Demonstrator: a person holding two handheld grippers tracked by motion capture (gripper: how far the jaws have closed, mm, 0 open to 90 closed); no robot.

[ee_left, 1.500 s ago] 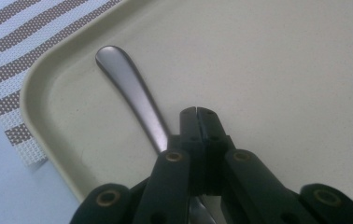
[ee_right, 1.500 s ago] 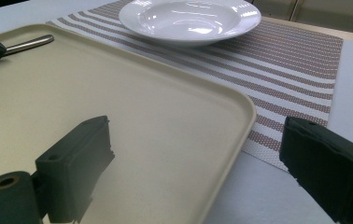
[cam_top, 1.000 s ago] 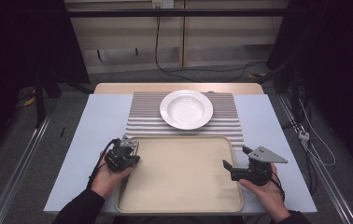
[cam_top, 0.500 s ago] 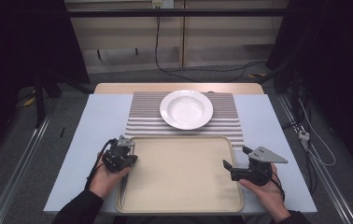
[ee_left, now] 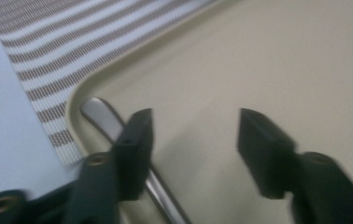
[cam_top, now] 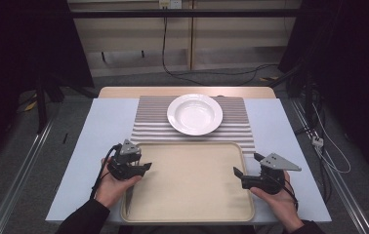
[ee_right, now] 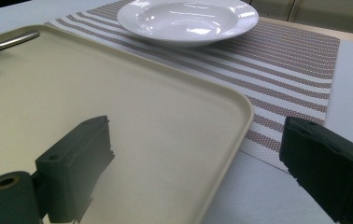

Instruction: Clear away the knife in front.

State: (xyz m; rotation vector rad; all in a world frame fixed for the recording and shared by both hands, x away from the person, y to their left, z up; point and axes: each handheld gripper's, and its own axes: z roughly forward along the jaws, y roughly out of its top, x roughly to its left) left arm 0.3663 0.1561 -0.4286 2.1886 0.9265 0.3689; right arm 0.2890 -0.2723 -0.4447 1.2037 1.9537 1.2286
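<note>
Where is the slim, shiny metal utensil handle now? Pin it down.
The metal utensil handle lies in the beige tray, along its left rim near the far-left corner, beside the open left gripper.

In the high view the table is evenly and brightly lit from above while the room around it sinks into near black, and the tray carries only soft, faint shadows. The left gripper view is soft and blurred throughout, worst on the near black jaws, with a bright glint on the metal handle. The right gripper view is sharper farther off, where the plate shows white glare spots, and its near jaws are out of focus.
</note>
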